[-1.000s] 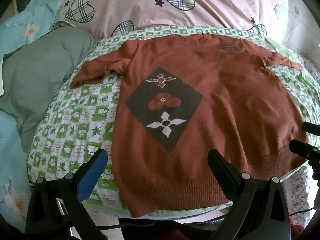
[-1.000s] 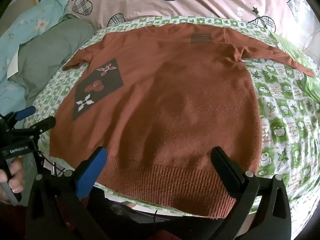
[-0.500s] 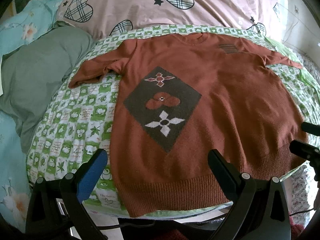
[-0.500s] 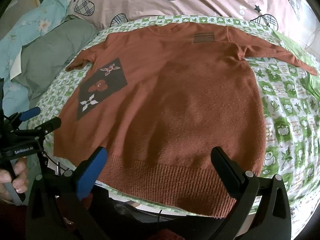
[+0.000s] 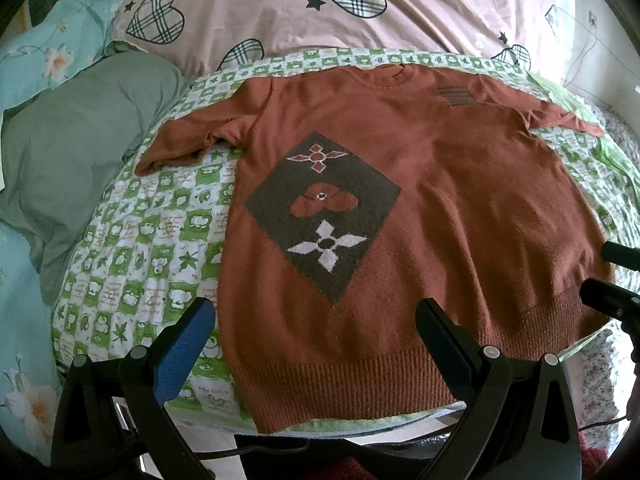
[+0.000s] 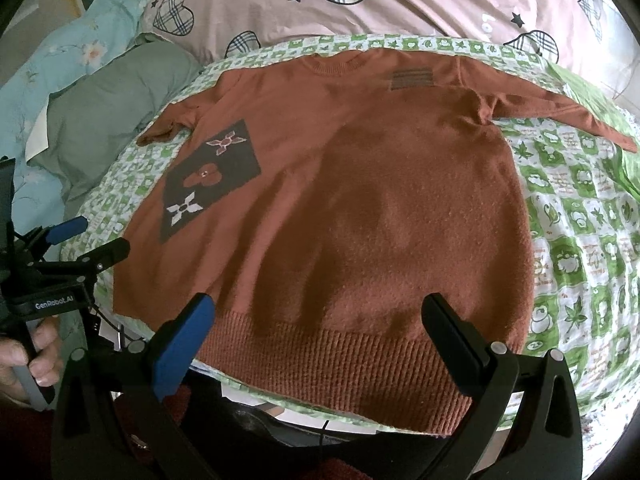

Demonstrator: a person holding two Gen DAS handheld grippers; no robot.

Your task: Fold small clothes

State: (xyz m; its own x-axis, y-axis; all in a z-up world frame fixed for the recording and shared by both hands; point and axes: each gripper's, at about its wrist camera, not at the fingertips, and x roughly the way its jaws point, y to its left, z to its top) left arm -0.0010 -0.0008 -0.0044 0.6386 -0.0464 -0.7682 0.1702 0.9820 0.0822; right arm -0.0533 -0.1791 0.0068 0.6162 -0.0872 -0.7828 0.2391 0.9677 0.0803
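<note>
A rust-brown knit sweater (image 5: 460, 200) lies flat, face up, on a green-and-white checked cloth (image 5: 152, 240); it also shows in the right wrist view (image 6: 380, 200). A dark diamond patch with flowers (image 5: 324, 212) sits on its front. Both sleeves spread outward. My left gripper (image 5: 316, 320) is open and empty, hovering over the ribbed hem near the sweater's left bottom corner. My right gripper (image 6: 320, 316) is open and empty over the hem toward the right. The left gripper also shows in the right wrist view (image 6: 90, 236), beside the sweater's left edge.
A pink quilt with plaid hearts (image 5: 320, 8) lies behind the sweater. A grey-green pillow (image 5: 72, 152) and a light blue floral sheet (image 5: 36, 60) lie to the left. The checked cloth's front edge (image 5: 360, 424) runs just under the hem.
Both grippers have drawn back and down slightly, so the sweater sits a little higher in both views. The sweater has not moved. Both stay open.
</note>
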